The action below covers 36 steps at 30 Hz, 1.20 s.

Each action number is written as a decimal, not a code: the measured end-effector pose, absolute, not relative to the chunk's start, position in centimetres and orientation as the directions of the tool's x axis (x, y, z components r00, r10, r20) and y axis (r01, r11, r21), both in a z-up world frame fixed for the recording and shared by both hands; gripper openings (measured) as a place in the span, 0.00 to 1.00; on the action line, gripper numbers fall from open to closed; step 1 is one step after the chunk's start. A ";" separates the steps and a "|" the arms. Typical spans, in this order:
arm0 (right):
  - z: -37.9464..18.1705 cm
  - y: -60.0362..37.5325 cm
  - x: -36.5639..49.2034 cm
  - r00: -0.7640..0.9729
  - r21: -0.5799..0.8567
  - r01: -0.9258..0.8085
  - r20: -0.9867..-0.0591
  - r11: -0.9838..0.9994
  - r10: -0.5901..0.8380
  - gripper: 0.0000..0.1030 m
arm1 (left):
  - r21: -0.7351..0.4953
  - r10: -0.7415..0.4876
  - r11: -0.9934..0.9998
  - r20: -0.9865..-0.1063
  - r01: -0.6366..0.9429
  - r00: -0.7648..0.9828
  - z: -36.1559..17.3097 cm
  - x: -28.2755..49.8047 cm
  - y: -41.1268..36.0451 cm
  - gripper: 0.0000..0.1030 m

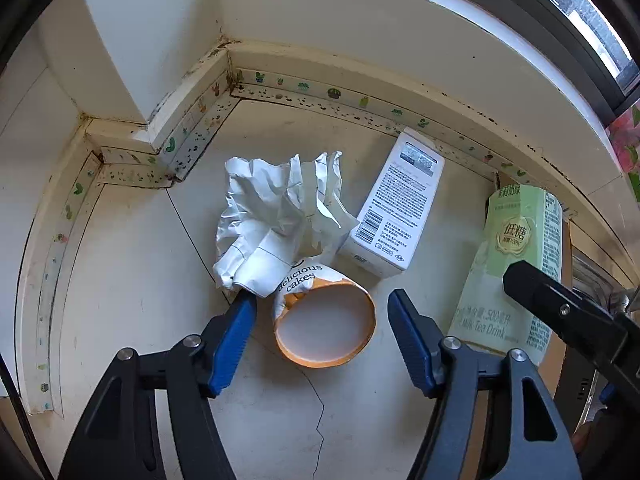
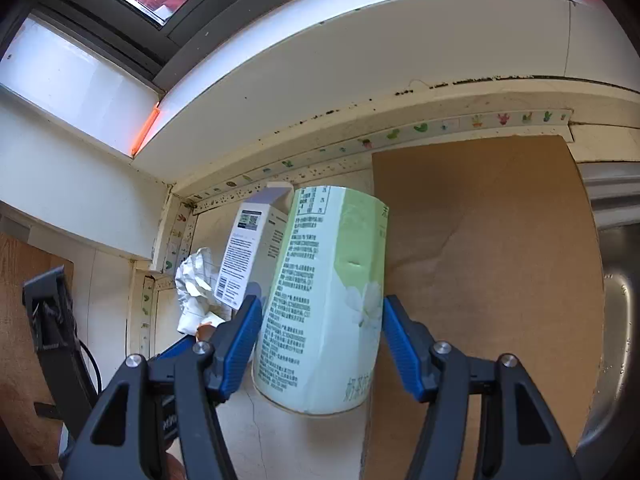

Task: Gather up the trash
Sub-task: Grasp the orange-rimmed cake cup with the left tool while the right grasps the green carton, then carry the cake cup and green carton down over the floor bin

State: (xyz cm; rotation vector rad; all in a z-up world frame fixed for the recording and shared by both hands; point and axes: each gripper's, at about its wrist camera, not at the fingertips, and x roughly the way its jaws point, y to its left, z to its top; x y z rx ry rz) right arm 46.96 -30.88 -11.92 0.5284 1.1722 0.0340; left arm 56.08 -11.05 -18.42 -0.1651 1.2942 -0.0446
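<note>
A paper cup (image 1: 324, 328) printed "delicious cakes" lies on its side on the counter, mouth toward me. My left gripper (image 1: 322, 300) straddles it, open, with a small gap at each blue pad. Crumpled white paper (image 1: 272, 208) rests against the cup's far end, touching the left fingertip. Beside it lies a white printed box (image 1: 396, 204). A green milk tea carton (image 2: 324, 300) sits deep between the fingers of my right gripper (image 2: 322, 304), both pads against its sides. In the left wrist view the carton (image 1: 516, 248) lies at the right under one of the right gripper's fingers (image 1: 552, 304).
A brown cardboard sheet (image 2: 500, 260) lies under and to the right of the carton. A steel sink (image 2: 616, 320) borders it at the far right. The counter ends at a wall corner with sticker-decorated trim (image 1: 304, 88), below a window sill (image 2: 360, 52).
</note>
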 end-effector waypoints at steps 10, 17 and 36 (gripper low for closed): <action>-12.8 -31.1 46.0 0.396 0.417 0.230 -0.865 0.879 0.308 0.60 | -0.156 -0.134 0.986 -0.948 -0.053 0.287 -19.1 56.5 -12.1 0.48; -12.1 -30.4 44.4 0.391 0.425 0.203 -0.861 0.882 0.325 0.60 | -0.150 -0.135 0.988 -0.944 -0.026 0.300 -17.4 54.0 -12.3 0.48; -8.3 -25.0 29.2 0.398 0.417 0.180 -0.859 0.891 0.322 0.60 | -0.199 -0.246 0.967 -0.897 0.161 0.367 -10.2 37.6 -8.4 0.48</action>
